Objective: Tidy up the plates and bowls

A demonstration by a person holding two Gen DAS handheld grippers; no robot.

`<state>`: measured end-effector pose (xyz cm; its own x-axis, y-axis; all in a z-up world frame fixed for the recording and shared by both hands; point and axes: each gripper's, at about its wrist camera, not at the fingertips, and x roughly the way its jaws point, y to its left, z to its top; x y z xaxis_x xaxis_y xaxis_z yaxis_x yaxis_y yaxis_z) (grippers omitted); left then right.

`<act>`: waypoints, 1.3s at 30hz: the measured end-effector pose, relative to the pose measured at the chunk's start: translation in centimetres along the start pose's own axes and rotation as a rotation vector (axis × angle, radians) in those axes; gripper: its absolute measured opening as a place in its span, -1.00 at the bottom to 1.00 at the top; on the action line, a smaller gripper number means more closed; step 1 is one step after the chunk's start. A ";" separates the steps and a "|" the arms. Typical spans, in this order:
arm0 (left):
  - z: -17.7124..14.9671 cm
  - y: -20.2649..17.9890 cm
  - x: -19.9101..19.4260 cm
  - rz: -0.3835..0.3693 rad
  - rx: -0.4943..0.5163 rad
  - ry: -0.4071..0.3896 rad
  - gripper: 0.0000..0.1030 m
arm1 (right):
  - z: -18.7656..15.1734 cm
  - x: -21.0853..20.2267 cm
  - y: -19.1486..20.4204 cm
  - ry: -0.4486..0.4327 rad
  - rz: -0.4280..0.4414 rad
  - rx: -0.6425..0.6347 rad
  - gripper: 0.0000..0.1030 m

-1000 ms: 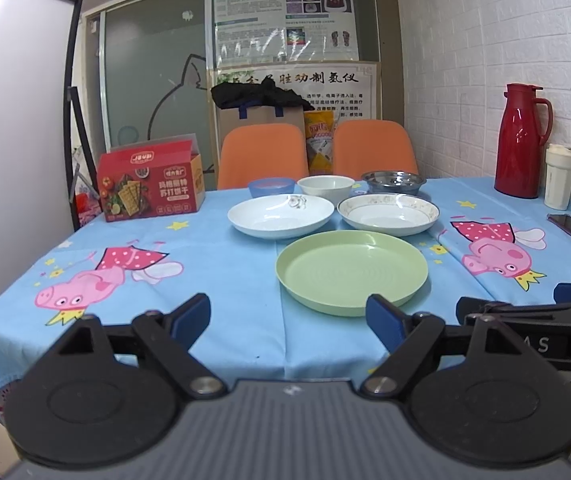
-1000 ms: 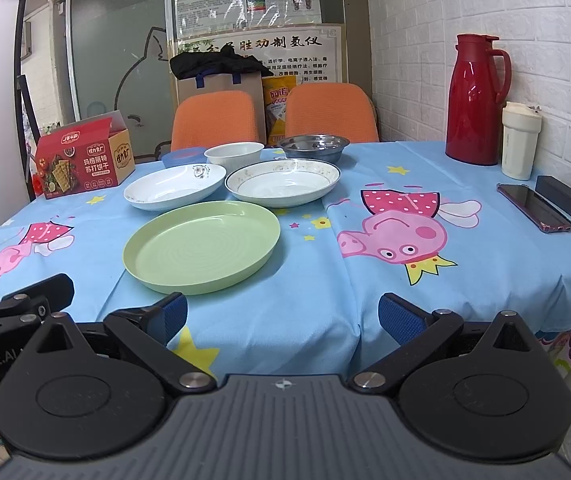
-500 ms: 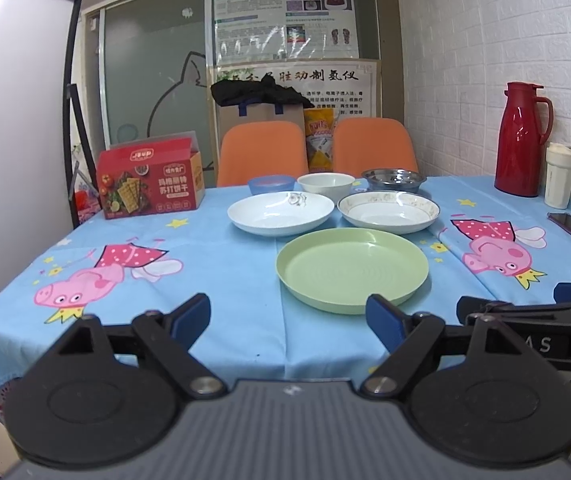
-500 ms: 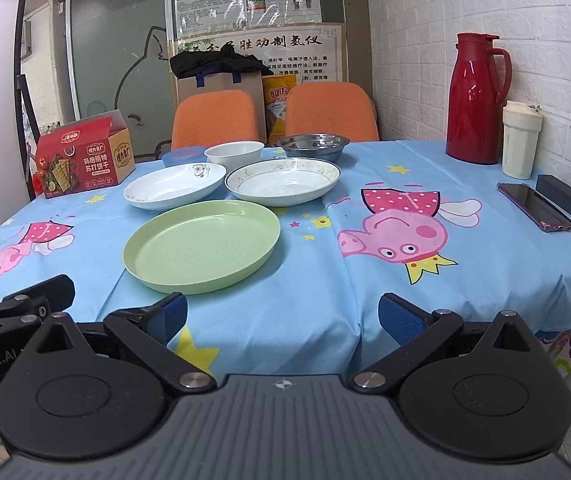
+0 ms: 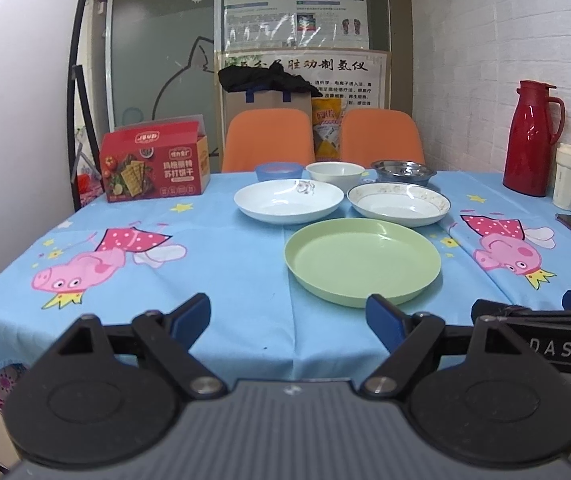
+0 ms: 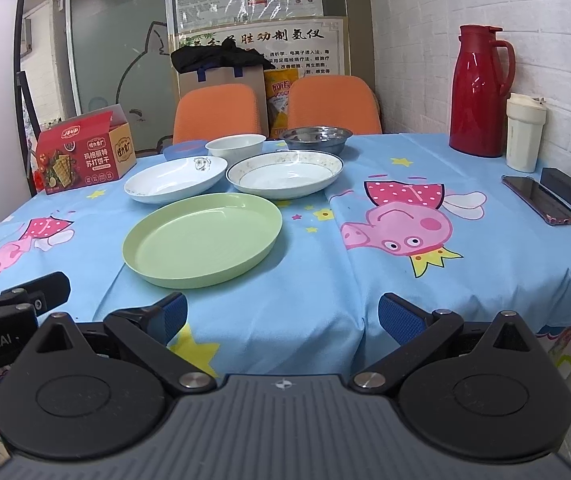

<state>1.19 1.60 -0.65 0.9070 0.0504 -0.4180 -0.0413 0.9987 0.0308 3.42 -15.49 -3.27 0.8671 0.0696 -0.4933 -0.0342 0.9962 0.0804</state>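
Green plate [image 5: 362, 265] [image 6: 202, 237]: round, shallow, empty, lying flat on the tablecloth nearest the front edge. Just behind it, side by side, two white deep plates: the left one [image 5: 288, 202] [image 6: 175, 179] with a small printed motif on its rim, the right one [image 5: 398, 204] [image 6: 284, 174] with a patterned border, both upright and empty. Back row, left to right: small blue bowl [image 5: 278, 171] [image 6: 183, 149], white bowl [image 5: 335, 171] [image 6: 235, 147], steel bowl [image 5: 402, 169] [image 6: 316, 137], all upright.
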 end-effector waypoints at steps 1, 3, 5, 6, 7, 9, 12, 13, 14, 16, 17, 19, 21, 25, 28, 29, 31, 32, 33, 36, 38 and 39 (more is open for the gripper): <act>0.0 0.1 0.2 0.002 -0.002 0.002 0.60 | 0.0 0.1 0.0 0.001 -0.001 0.001 1.00; 0.0 0.2 0.5 0.003 -0.007 0.010 0.60 | 0.1 0.2 -0.1 0.003 -0.001 0.004 1.00; 0.0 0.4 0.8 0.003 -0.012 0.019 0.60 | 0.1 0.4 -0.1 0.004 -0.002 0.006 1.00; 0.0 0.5 1.0 0.002 -0.014 0.022 0.60 | 0.1 0.5 -0.2 0.006 -0.002 0.007 1.00; 0.0 0.6 1.2 0.002 -0.017 0.026 0.60 | 0.1 0.6 -0.2 0.009 -0.002 0.007 1.00; -0.1 0.8 1.5 0.004 -0.020 0.033 0.60 | 0.0 0.9 -0.1 0.018 -0.002 0.006 1.00; -0.1 1.0 2.1 0.003 -0.025 0.043 0.60 | -0.2 1.4 0.0 0.031 -0.002 0.001 1.00; -0.1 1.1 2.2 0.004 -0.025 0.046 0.60 | -0.2 1.5 0.1 0.035 -0.002 -0.001 1.00; -0.1 1.1 2.4 0.005 -0.025 0.049 0.60 | -0.2 1.6 0.2 0.040 -0.001 -0.003 1.00; -0.1 1.2 2.7 0.005 -0.026 0.055 0.60 | -0.3 1.9 0.2 0.044 0.000 -0.005 1.00; -0.1 1.3 2.9 0.004 -0.027 0.059 0.60 | -0.2 2.0 0.2 0.046 0.000 -0.004 1.00; -0.1 1.3 3.1 0.002 -0.026 0.061 0.60 | -0.2 2.2 0.3 0.050 0.002 -0.004 1.00; 0.1 1.3 3.5 0.002 -0.024 0.068 0.60 | 0.0 2.3 0.4 0.052 0.002 -0.009 1.00; 0.5 1.1 4.4 0.000 -0.016 0.084 0.60 | 0.6 2.6 0.6 0.050 -0.001 -0.018 1.00; 1.1 1.0 5.1 0.009 -0.008 0.093 0.60 | 1.1 3.0 0.9 0.051 0.000 -0.025 1.00; 1.4 1.0 5.3 0.012 -0.006 0.095 0.60 | 1.3 3.2 0.9 0.052 -0.001 -0.028 1.00; 2.0 1.0 5.7 0.013 -0.007 0.096 0.60 | 1.8 3.5 1.0 0.054 -0.003 -0.031 1.00; 2.3 1.1 5.9 0.013 -0.008 0.097 0.60 | 2.0 3.7 1.0 0.056 -0.003 -0.031 1.00; 2.6 1.1 6.1 0.013 -0.008 0.097 0.60 | 2.3 3.9 1.0 0.057 -0.003 -0.031 1.00; 3.4 1.0 6.6 0.016 0.001 0.100 0.60 | 2.9 4.3 0.8 0.057 -0.009 -0.022 1.00; 3.8 0.9 7.0 0.017 0.004 0.103 0.60 | 3.4 4.6 0.6 0.059 -0.010 -0.017 1.00; 4.1 0.9 7.3 0.016 0.005 0.107 0.60 | 3.6 4.8 0.6 0.061 -0.011 -0.015 1.00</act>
<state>9.46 2.84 0.03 0.8561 0.0679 -0.5123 -0.0535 0.9976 0.0428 9.36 -14.75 -2.47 0.8353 0.0611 -0.5464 -0.0324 0.9975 0.0620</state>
